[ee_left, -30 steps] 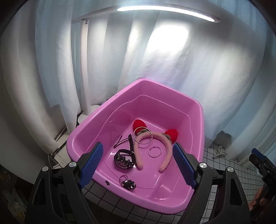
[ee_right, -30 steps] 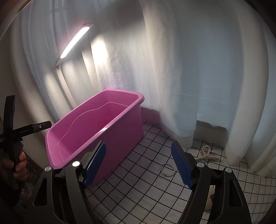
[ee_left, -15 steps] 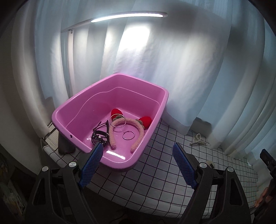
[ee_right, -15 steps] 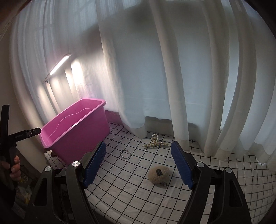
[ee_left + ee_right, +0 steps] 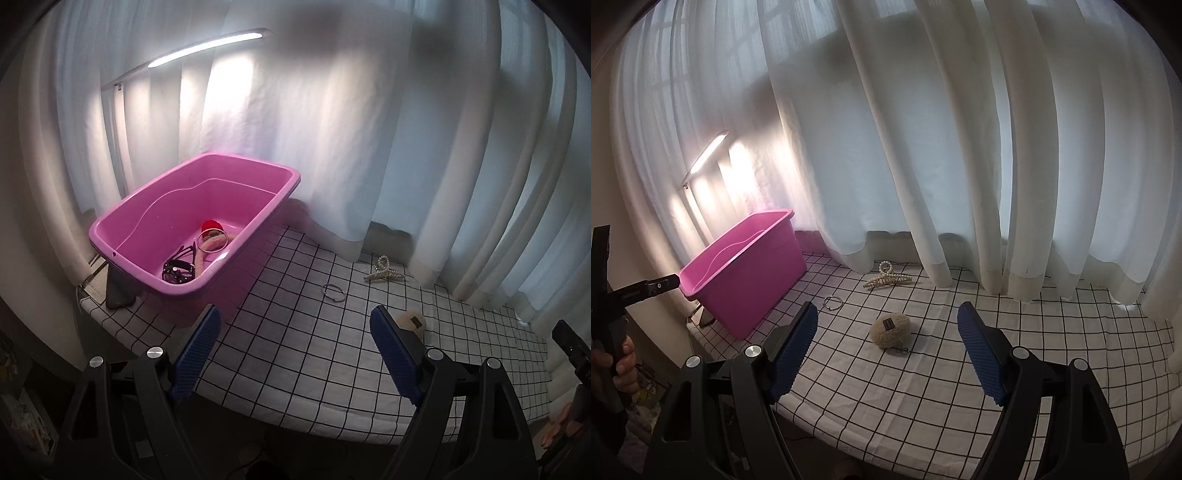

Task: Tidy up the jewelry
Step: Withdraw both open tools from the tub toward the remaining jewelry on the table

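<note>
A pink tub (image 5: 110, 236) (image 5: 746, 273) stands at the table's left end. Inside it lie a fuzzy pink headband (image 5: 216, 242) with red ears, a silver hoop (image 5: 211, 240) and a black strap (image 5: 177, 271). On the checked cloth lie a metal ring (image 5: 333, 292) (image 5: 833, 302), a pearl hair claw (image 5: 384, 271) (image 5: 886, 277) and a beige plush keychain (image 5: 410, 320) (image 5: 891, 329). My left gripper (image 5: 293, 350) is open over the table's near edge, empty. My right gripper (image 5: 886, 350) is open too, with the plush keychain just ahead between its fingers.
White curtains (image 5: 923, 147) hang along the table's far side. A lit strip lamp (image 5: 207, 48) stands above the tub. A dark phone (image 5: 118, 295) lies by the tub's left corner. The table's near edge (image 5: 332, 428) runs right below both grippers. A hand (image 5: 622, 365) holds the left gripper.
Both grippers have swung right, away from the tub. The tub has slid left and farther off in both views. The ring, hair claw and plush keychain came into view. Jaws stayed open.
</note>
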Action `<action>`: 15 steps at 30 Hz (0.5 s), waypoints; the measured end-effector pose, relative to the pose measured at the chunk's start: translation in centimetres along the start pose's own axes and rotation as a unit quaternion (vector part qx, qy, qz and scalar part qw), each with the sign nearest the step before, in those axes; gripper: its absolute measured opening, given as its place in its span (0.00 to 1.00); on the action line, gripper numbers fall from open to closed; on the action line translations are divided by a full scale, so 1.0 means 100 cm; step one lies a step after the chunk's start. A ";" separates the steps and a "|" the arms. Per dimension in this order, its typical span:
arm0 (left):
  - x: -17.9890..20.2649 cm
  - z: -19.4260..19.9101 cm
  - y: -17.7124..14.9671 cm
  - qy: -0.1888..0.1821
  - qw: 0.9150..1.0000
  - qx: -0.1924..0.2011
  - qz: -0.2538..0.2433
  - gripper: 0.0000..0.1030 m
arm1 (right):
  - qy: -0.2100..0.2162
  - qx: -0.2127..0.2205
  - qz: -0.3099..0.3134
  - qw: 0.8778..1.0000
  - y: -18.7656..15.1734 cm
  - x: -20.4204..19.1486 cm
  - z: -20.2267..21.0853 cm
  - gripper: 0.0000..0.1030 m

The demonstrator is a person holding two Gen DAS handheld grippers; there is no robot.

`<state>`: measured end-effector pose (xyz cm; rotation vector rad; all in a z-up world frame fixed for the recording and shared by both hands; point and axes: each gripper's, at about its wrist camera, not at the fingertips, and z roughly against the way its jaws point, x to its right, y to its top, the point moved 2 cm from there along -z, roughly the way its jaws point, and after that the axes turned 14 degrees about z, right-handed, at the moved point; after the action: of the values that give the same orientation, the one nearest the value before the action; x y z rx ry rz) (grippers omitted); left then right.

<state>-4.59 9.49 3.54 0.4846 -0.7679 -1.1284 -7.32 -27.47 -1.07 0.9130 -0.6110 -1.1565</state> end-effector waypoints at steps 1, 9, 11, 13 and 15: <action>0.005 -0.002 -0.002 -0.003 1.000 -0.003 -0.005 0.79 | -0.002 0.000 -0.003 1.000 -0.003 0.002 0.001 0.73; 0.044 -0.040 -0.007 -0.022 0.997 -0.029 -0.064 0.81 | -0.022 -0.017 -0.042 0.999 -0.025 0.016 -0.006 0.73; 0.051 -0.058 -0.005 -0.030 0.996 -0.043 -0.074 0.81 | -0.025 -0.027 -0.052 0.998 -0.029 0.016 -0.015 0.73; 0.056 -0.078 -0.003 -0.041 0.994 -0.059 -0.078 0.81 | -0.032 -0.036 -0.063 0.997 -0.031 0.014 -0.026 0.73; 0.061 -0.102 0.001 -0.048 0.992 -0.075 -0.084 0.81 | -0.036 -0.044 -0.078 0.995 -0.032 0.012 -0.039 0.72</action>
<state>4.45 3.51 -1.25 0.3747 -0.7287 -1.3639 -5.39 -27.84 -5.88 0.8570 -0.5505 -1.3506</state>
